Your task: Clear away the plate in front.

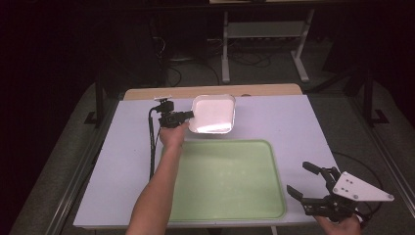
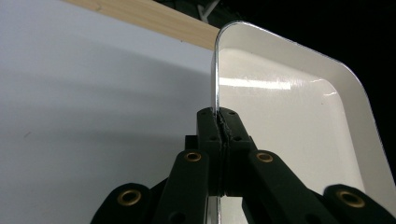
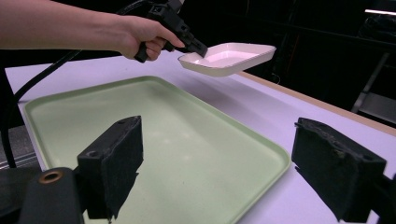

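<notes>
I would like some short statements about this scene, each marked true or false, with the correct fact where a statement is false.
1. The left tongs are shut on the rim of the white dish. True.
2. The white dish rests flat on the green tray. False: the right gripper view shows the dish held up in the air, beyond the tray's far edge.
3. The right tongs are open and hold nothing. True.
4. Several items lie in the green tray. False: nothing lies in the tray.
5. The right tongs are near the tray's right near corner. True.
</notes>
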A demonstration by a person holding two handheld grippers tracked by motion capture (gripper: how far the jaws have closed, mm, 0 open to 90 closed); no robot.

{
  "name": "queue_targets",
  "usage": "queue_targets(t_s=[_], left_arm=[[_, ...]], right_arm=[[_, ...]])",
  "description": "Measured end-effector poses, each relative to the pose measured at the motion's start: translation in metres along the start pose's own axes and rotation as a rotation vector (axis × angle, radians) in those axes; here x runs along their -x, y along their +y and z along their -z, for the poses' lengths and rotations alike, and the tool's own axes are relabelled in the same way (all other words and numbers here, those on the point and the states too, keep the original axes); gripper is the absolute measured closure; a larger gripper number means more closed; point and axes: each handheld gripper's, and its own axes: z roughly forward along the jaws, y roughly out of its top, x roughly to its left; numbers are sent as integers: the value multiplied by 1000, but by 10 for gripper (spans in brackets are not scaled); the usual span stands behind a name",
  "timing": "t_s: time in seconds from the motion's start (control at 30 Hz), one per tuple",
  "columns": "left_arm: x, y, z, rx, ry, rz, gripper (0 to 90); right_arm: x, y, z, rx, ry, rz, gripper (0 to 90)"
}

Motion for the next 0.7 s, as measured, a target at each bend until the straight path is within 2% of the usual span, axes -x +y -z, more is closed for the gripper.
queue_targets(t_s=[0.47, 0.57, 0.7], left_arm=[[0, -4, 30, 31, -29, -17, 886], [-1, -5, 37, 33, -28, -39, 885], [-1, -8, 43, 35, -32, -34, 886]], right_arm=[[4, -1, 1, 2, -19, -7, 142], [3, -2, -1, -6, -17, -3, 142], [2, -2, -2, -13, -15, 3, 142]])
